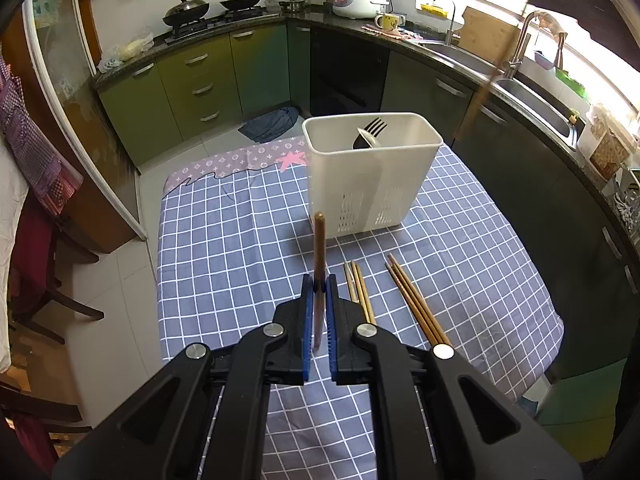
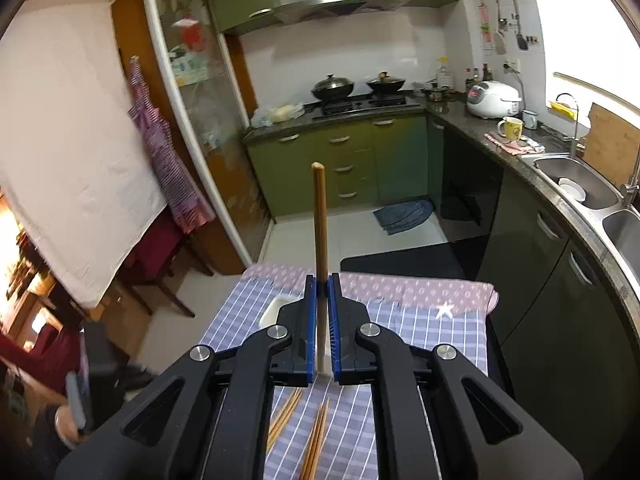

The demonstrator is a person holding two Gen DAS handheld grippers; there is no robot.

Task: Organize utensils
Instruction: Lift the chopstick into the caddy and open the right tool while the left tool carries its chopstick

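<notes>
A dark chopstick (image 1: 319, 248) is pinched upright by the left gripper (image 1: 319, 284). A lighter chopstick (image 2: 319, 216) is pinched by the right gripper (image 2: 321, 282). A white holder (image 1: 372, 176) stands on the worktop (image 1: 224, 240).

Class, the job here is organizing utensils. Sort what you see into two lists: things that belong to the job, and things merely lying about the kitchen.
Belongs to the job:
- left gripper, clamping a dark chopstick
- right gripper, clamping a light chopstick
- white utensil holder, fork inside
- loose chopsticks on the tablecloth

Lying about:
- rice cooker
- yellow mug
- woks
- apron
</notes>
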